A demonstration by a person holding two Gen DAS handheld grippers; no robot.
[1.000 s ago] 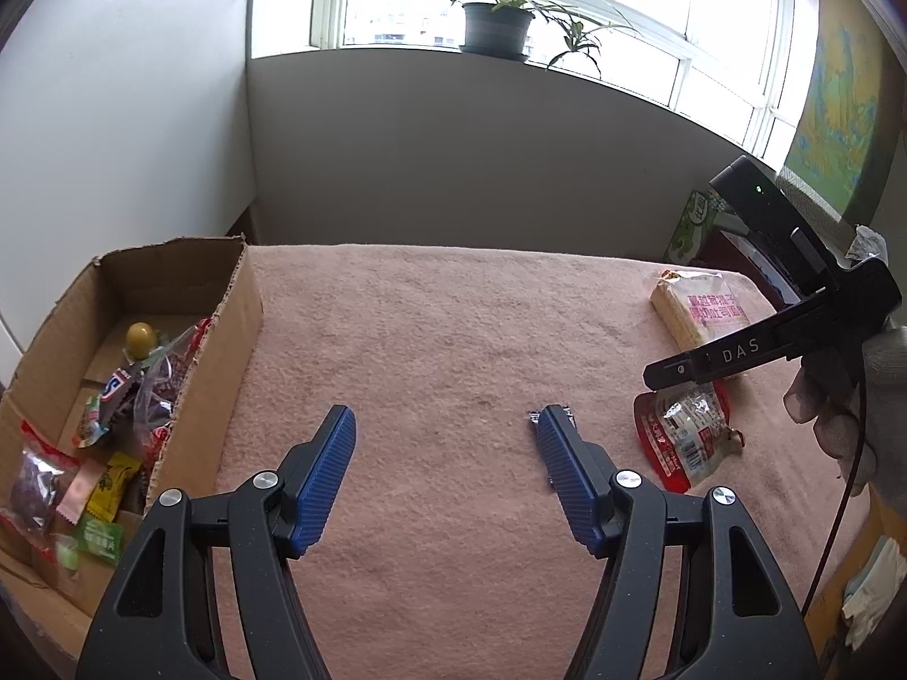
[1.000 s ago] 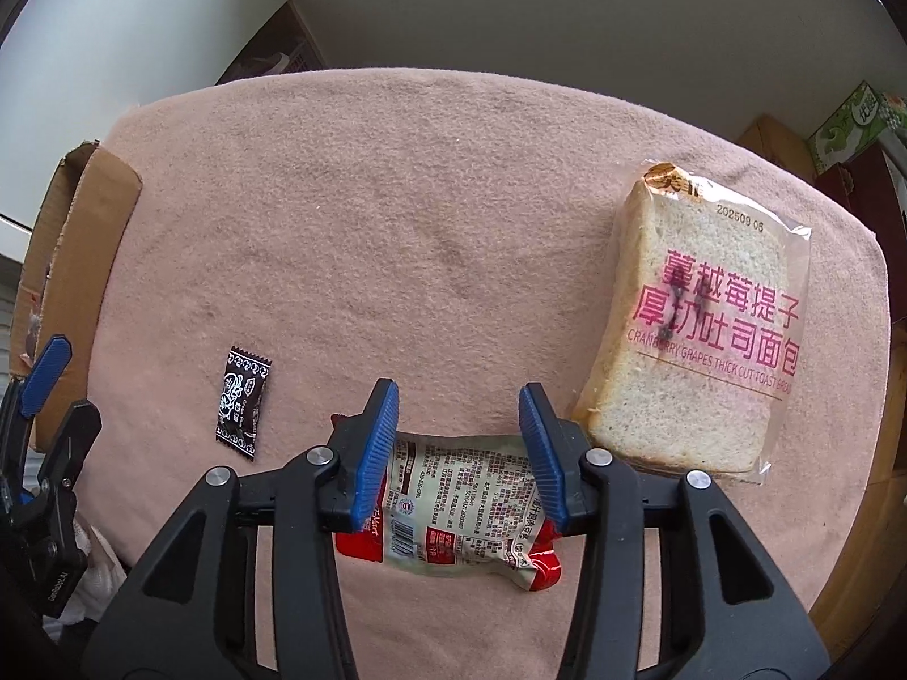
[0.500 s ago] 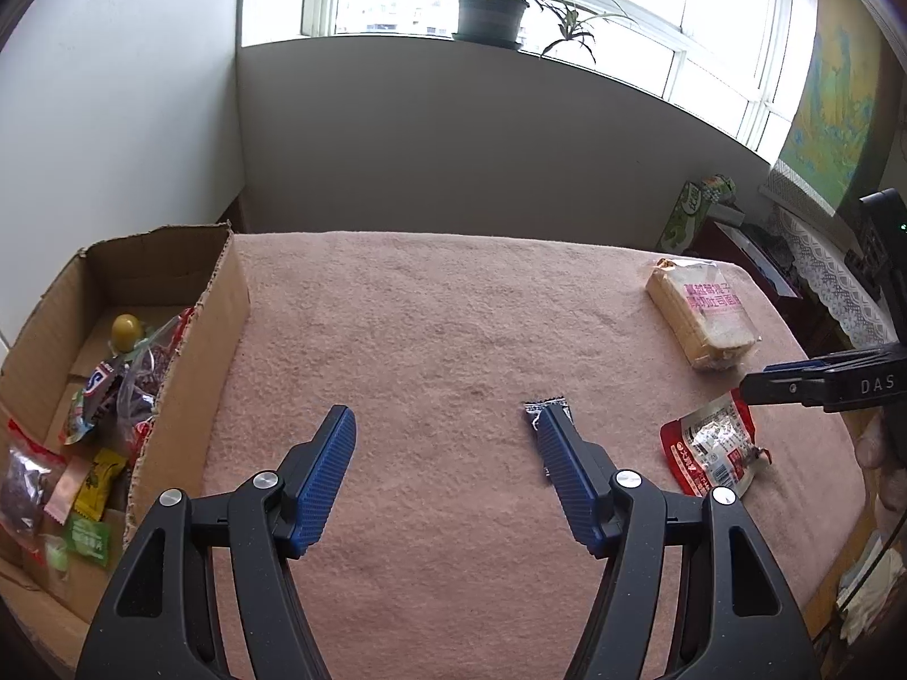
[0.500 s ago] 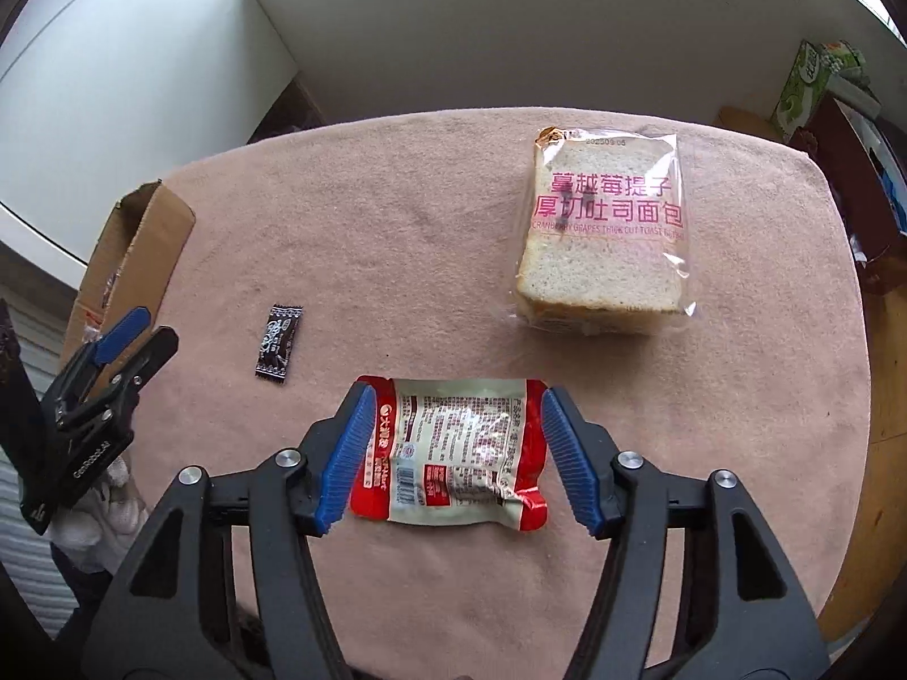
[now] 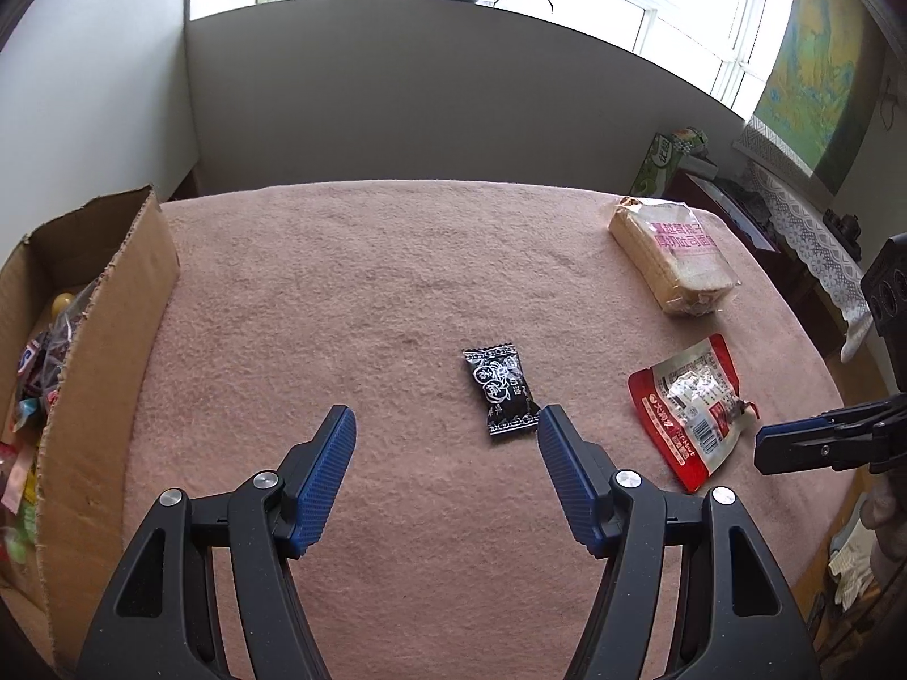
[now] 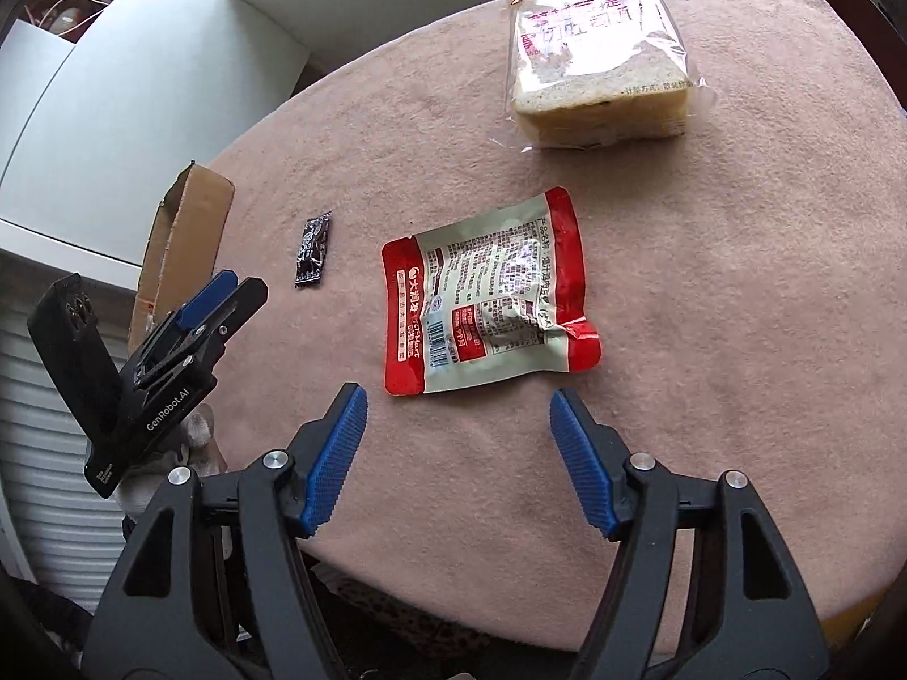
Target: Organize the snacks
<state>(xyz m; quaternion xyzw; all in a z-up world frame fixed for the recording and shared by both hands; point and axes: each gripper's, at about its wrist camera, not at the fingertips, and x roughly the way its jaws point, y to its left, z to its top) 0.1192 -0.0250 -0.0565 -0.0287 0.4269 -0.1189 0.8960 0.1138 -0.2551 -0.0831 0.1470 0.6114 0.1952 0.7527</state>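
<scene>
Moved: both tongs have pulled back; black candy now shows whole.
Left tongs (image 5: 446, 429): wide apart, holding nothing.
Black candy (image 5: 500, 392): flat, just ahead of the right finger, long side pointing away.
Right tongs (image 6: 459, 416): wide apart, holding nothing.
Red pouch (image 6: 488, 293): flat, just ahead, long side running crosswise.
Bread bag (image 6: 598, 56): far ahead.
Box (image 5: 107, 340): left of left tongs.

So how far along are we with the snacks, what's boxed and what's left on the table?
Several snacks already sit in the cardboard box. Nothing is in hand: the left gripper and right gripper are both open and empty. Three items are left on the pink cloth: the black candy packet, the red pouch in front of the right gripper, and the bagged bread.
</scene>
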